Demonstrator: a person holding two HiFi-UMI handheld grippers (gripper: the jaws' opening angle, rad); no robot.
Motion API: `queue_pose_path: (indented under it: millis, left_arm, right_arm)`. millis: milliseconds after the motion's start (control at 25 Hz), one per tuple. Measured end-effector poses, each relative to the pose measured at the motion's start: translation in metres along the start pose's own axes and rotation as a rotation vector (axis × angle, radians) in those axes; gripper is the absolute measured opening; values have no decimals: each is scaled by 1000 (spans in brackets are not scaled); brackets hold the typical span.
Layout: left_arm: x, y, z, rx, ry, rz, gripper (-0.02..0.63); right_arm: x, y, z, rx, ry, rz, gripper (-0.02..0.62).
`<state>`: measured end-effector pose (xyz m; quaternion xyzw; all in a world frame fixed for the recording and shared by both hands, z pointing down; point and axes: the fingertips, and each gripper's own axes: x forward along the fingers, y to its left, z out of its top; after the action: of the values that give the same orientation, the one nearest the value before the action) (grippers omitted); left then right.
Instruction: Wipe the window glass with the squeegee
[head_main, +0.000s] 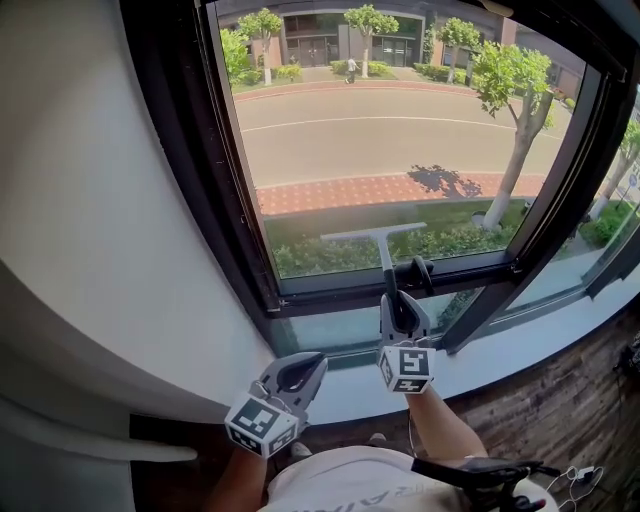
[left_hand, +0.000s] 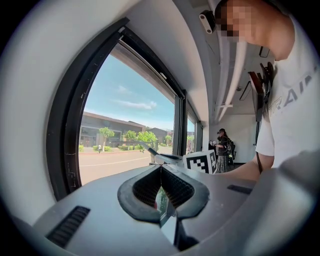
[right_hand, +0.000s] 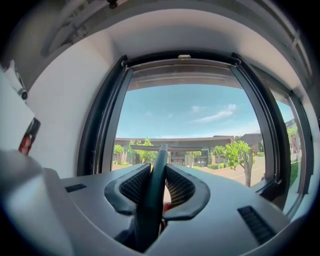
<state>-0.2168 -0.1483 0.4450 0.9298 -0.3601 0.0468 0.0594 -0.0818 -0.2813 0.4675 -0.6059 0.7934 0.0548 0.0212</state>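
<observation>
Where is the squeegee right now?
In the head view the squeegee stands upright before the lower middle of the window glass, its handle clamped in the right tongs, just above the bottom frame.

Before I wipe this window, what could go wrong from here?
The right gripper clamps the squeegee only by its thin handle, so pressing on the glass might twist it in the jaws. The blade sits low, close to the latch and frame; a downward stroke could knock them.
</observation>
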Motion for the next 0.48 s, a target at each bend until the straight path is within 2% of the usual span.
queue_pose_path:
  millis: [240, 480]
  left_arm:
    - [-4, 3, 5, 4, -20, 8, 18]
    - [-12, 4, 10, 35, -43, 27, 18]
  right_arm:
    - [1, 26, 117, -27, -246, 65, 101]
    - [19, 36, 217, 35, -435, 74, 100]
